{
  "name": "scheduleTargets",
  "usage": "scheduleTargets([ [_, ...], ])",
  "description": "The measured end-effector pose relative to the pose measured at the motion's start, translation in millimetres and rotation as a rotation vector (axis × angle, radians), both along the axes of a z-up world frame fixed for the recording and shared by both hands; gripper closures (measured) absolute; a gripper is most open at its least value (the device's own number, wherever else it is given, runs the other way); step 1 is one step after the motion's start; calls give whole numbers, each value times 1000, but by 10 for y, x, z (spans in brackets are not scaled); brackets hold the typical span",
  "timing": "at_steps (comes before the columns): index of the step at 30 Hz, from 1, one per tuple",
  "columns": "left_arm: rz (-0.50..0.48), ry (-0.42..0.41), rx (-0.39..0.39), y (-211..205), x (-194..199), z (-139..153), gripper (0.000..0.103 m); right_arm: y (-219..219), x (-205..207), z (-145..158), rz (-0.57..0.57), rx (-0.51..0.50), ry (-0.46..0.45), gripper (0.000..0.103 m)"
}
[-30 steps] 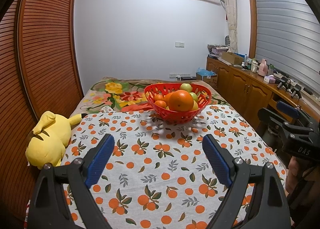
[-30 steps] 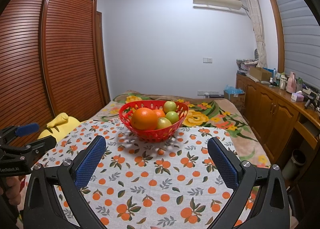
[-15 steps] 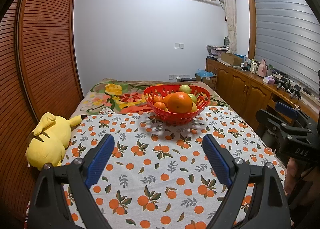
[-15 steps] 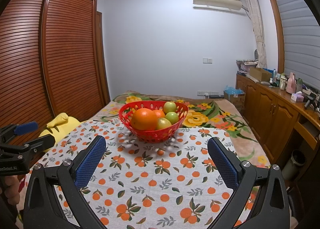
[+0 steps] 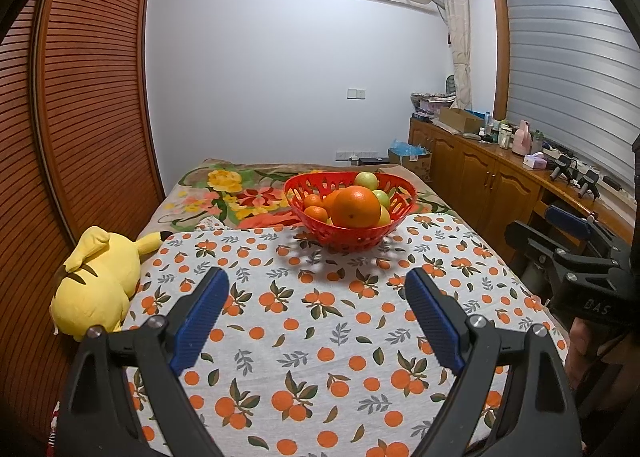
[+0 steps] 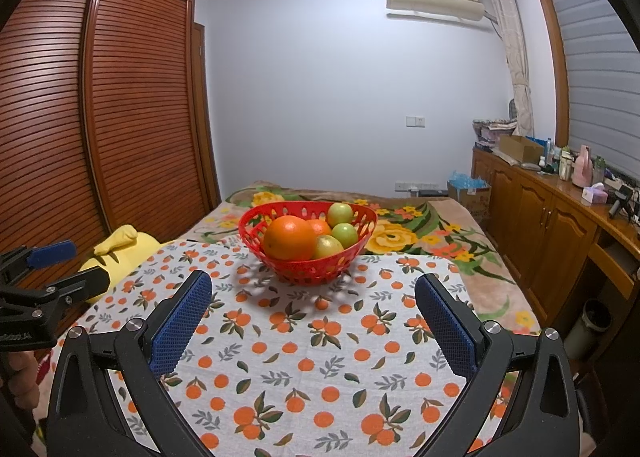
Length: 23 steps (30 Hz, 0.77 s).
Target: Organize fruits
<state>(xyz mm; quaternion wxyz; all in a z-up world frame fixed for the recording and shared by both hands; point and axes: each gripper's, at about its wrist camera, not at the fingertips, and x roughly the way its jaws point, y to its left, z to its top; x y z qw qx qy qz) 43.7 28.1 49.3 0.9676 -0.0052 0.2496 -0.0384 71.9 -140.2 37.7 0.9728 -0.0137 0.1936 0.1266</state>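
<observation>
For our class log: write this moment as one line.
left gripper: open, empty | right gripper: open, empty | fruit: in basket | cloth

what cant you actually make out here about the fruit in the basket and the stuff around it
- Fruit count: in both views the big orange and the red basket wall hide whatever lies beneath.
- Small items on the wooden counter: too small to identify.
- Yellow plush toy: in the right wrist view the left gripper covers most of it.
- Person: only a hand edge shows, cut off by the frame.
</observation>
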Motion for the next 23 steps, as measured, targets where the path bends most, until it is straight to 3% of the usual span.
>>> scheduleTargets([
  [23, -7, -8, -4, -37, -30, 27, 12, 1, -5, -3, 1, 1, 0, 0],
])
